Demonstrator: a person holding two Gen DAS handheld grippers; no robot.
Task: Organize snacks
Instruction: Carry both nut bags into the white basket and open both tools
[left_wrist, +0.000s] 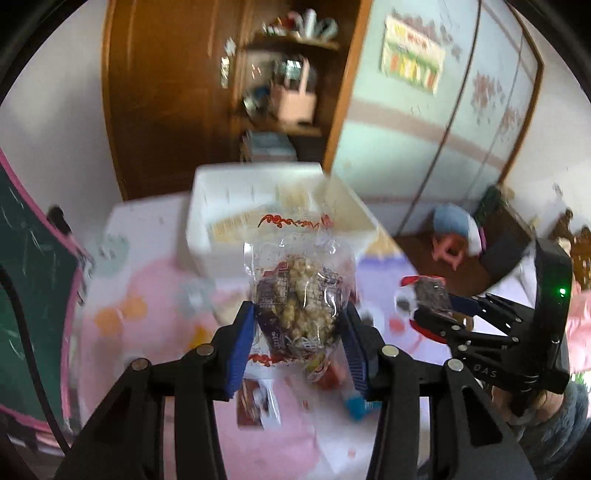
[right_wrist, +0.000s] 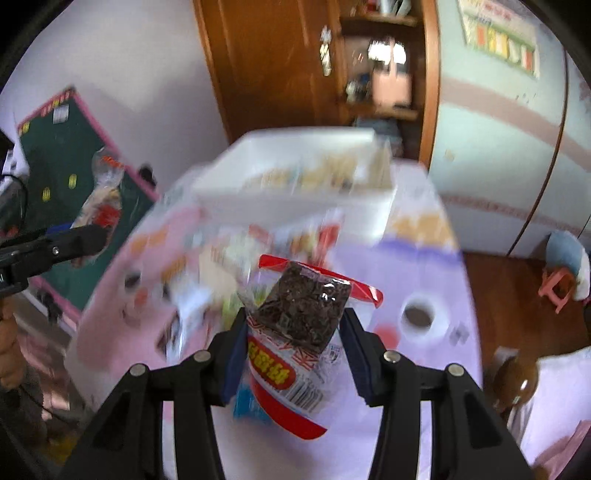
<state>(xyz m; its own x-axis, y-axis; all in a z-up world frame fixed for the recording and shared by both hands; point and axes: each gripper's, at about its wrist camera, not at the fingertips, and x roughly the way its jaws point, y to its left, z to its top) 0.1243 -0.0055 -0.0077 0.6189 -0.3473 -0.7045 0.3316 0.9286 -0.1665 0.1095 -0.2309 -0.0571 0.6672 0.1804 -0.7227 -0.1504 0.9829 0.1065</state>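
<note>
My left gripper (left_wrist: 300, 325) is shut on a clear packet of pale puffed-grain cake (left_wrist: 301, 295), held above the pink table. My right gripper (right_wrist: 293, 332) is shut on a clear packet of dark brown snack with a red-and-white label (right_wrist: 301, 317), also lifted. A white box (left_wrist: 258, 195) with pale snacks inside stands on the far side of the table; it also shows in the right wrist view (right_wrist: 295, 181). The right gripper with its packet appears in the left wrist view (left_wrist: 443, 306). The left gripper with its packet appears in the right wrist view (right_wrist: 92, 229).
Several loose snack packets (right_wrist: 258, 243) lie on the pink cartoon tablecloth (left_wrist: 155, 306) in front of the box; more lie under the left gripper (left_wrist: 258, 402). A green chalkboard (right_wrist: 74, 177) leans at left. A wooden shelf unit (left_wrist: 280, 85) and a pale blue wardrobe (left_wrist: 424, 122) stand behind.
</note>
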